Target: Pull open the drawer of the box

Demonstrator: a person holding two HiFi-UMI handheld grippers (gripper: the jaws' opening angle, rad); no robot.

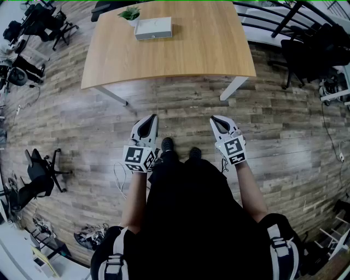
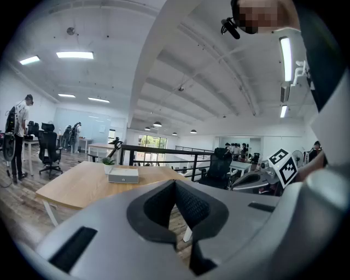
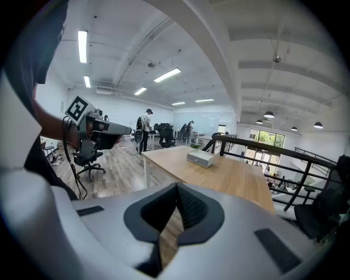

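i had both grippers hanging low in front of the body, over the wooden floor (image 1: 180, 104) and well short of the table (image 1: 191, 54). the left gripper (image 1: 152, 119) had its jaws closed tip to tip with nothing between them, and the right gripper (image 1: 216, 120) was the same, pinched together and empty.

the box (image 1: 153, 28) sat at the far end of the table, just beside a small potted plant (image 1: 130, 14), well apart from either gripper. from this range i couldn't make out a drawer front or a pull on it, in any view.

i judged the step in hand to be the approach, with nothing of the pull begun. to do it well i'd have closed in until the box face filled a gripper view, found which side the drawer was on, then parted one pair of jaws before reaching. the box looked light and likely to slide, so i'd have braced its body with the other gripper and drawn straight out.
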